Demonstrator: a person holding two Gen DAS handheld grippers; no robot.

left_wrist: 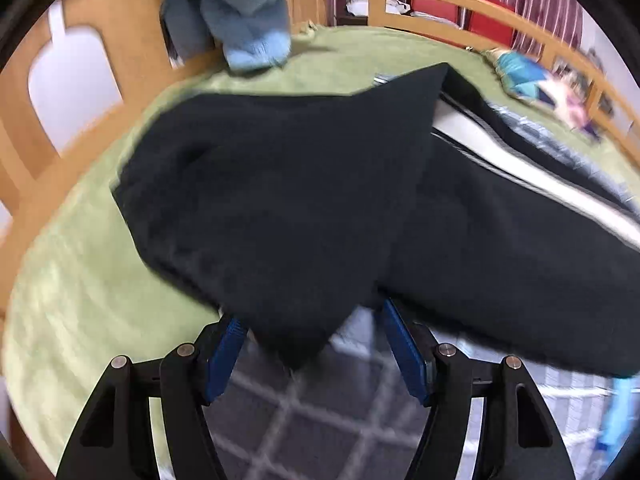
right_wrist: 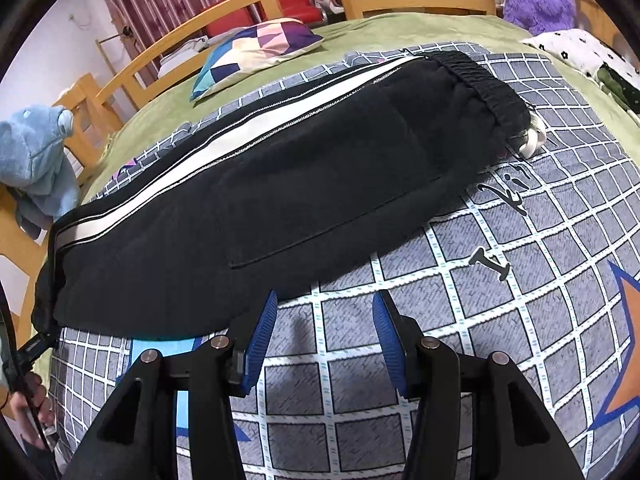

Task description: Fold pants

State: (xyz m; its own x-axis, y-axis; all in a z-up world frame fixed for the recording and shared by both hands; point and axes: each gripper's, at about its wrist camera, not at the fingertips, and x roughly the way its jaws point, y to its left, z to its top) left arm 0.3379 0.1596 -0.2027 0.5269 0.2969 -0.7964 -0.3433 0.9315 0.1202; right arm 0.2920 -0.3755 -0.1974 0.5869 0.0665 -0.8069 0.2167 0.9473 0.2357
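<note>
**Black pants lying lengthwise on the checked blanket, both grippers spread**

The black pants (right_wrist: 280, 184) are lying stretched along the grey checked blanket (right_wrist: 500, 280) that is covering the middle of the green bed (right_wrist: 360, 28), with the elastic waistband toward the far right end and the white side stripe running along the far edge. In the left wrist view, the leg end of the pants (left_wrist: 288, 208) is draping in a point between the fingers of the left gripper (left_wrist: 310, 336); its jaws are standing apart, and whether the pads are touching the cloth cannot be told. The right gripper (right_wrist: 324, 320) is hovering with jaws apart, gripping nothing, just beside the near edge of the pants. A blue plush toy (right_wrist: 36, 160) is sitting at the bed's left rail.
</note>
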